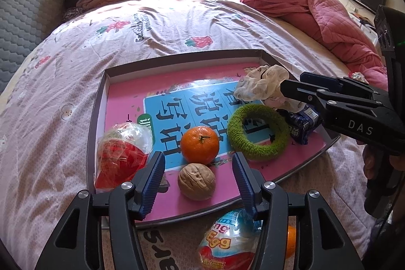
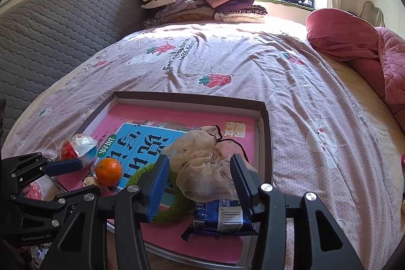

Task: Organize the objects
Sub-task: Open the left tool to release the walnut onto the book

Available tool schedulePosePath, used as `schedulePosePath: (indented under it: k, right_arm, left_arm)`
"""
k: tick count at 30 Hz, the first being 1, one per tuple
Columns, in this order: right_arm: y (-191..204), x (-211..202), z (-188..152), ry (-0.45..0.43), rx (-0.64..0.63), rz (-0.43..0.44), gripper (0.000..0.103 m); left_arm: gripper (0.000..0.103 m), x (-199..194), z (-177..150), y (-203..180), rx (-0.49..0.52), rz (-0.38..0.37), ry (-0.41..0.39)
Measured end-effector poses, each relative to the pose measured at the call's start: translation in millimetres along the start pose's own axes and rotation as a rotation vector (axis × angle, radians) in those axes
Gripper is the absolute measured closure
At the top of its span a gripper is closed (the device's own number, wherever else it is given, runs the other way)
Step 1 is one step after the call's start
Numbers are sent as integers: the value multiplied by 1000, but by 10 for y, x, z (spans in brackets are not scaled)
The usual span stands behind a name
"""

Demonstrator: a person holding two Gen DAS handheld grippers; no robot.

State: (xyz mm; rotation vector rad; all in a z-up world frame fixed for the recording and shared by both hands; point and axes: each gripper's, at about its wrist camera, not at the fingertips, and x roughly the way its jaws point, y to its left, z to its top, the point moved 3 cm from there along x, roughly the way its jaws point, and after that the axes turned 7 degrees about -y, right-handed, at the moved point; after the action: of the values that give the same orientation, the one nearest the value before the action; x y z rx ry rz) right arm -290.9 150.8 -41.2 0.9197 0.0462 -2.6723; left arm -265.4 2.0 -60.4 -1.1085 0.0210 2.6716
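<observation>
Left wrist view: left claw (image 1: 198, 181) spread wide, gripping nothing, hovering over walnut (image 1: 196, 181) inside shallow box lid (image 1: 97, 105) on bed (image 1: 152, 24). Just beyond walnut, touching it, tangerine (image 1: 200, 145); wrapped red toy egg (image 1: 121, 153) at left, green knitted ring (image 1: 258, 130) at right. Another wrapped egg (image 1: 225, 242) outside lid, near edge.

Right wrist view: right claw (image 2: 200, 181) likewise spread, holding nothing, above crumpled cloth pouch (image 2: 202, 163) and blue snack packet (image 2: 220, 218), both lying in lid's near right corner.
</observation>
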Motion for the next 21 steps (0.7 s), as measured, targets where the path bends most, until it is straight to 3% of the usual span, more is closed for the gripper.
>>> schedulePosePath:
  k: [10,21]
  right_arm:
    - [9,-127,67,-30,6,4,53]
    - [93,-483,196,-104,0,25,45]
  left_arm:
    - [37,-112,58,-33,9,10,-25]
    - [33,-336,132,-109,18,3,-66]
